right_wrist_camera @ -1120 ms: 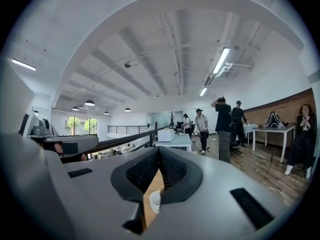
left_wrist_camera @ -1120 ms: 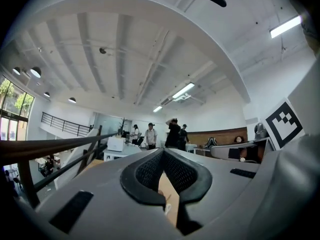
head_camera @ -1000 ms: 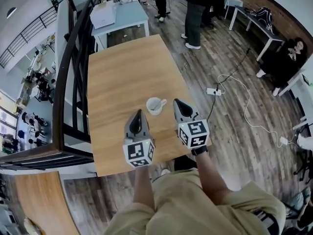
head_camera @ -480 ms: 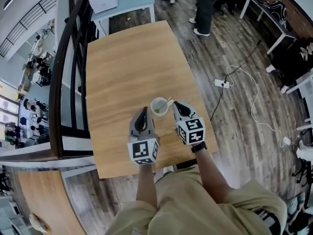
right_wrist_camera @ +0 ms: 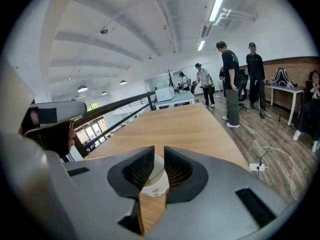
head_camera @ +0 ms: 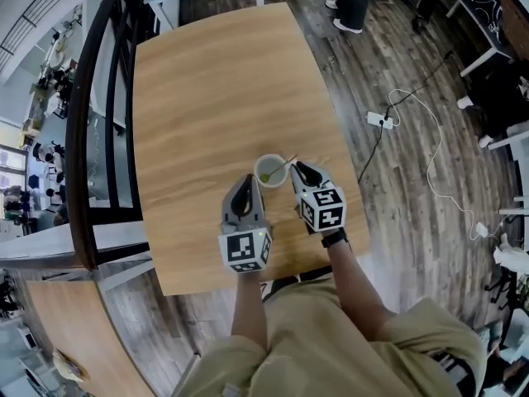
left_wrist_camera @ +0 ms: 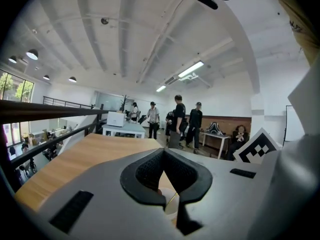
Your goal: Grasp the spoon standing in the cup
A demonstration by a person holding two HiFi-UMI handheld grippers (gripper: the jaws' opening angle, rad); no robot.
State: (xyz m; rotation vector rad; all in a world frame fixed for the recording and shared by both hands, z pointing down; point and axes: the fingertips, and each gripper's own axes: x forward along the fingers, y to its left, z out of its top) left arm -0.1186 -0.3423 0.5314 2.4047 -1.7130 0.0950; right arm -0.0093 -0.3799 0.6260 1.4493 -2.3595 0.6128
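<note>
There are two benches: one wooden bench (head_camera: 215, 81) and one white bench (right_wrist_camera: 175, 99). There is one cup (head_camera: 257, 172), one spoon (head_camera: 288, 161), one box (right_wrist_camera: 164, 93) and one power strip (head_camera: 379, 120). Four standing people (right_wrist_camera: 231, 81) and one seated person (right_wrist_camera: 313, 104) are in view.

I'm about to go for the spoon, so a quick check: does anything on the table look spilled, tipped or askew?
Nothing stands out. The cup stands upright on the table, the spoon leans on its rim with the handle out to the right, and no spill shows on the wood around it.
</note>
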